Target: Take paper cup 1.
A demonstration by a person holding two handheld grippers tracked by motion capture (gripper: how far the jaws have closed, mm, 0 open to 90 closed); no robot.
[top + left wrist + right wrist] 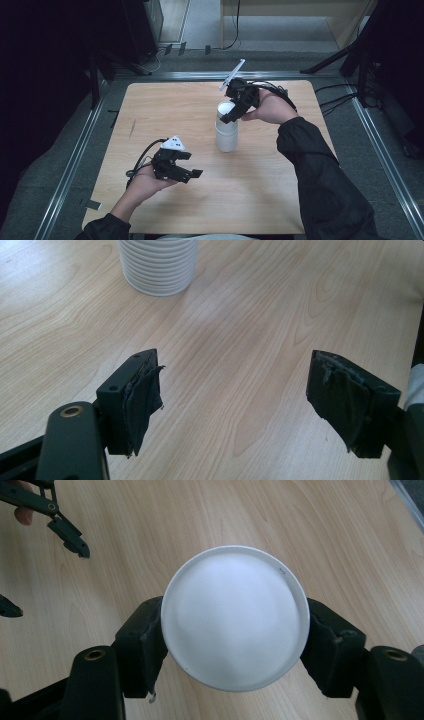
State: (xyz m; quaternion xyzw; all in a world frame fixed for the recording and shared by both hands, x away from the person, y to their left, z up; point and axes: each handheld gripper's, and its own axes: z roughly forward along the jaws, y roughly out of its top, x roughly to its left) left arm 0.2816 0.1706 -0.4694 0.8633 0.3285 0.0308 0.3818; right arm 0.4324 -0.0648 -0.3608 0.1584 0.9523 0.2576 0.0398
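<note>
A stack of white paper cups (pixel 226 134) stands upside down near the middle of the wooden table (pixel 260 195). My right gripper (pixel 231 116) comes in from the far right, tilted down, and is shut on the top cup (pixel 234 617). Its pads (pixel 145 640) press on both sides of that cup just under its round base. My left gripper (pixel 192 165) hovers over the table's near left part, open, with bare wood between its jaws. In the left gripper view the ribbed foot of the stack (pixel 157 265) stands well ahead of the open gripper (pixel 235 405).
The far edge of the table (pixel 215 82) lies just behind the right hand. Metal rails (pixel 67 165) run along the floor on both sides. Black stand legs (pixel 332 60) and cables (pixel 340 97) lie beyond the far right corner.
</note>
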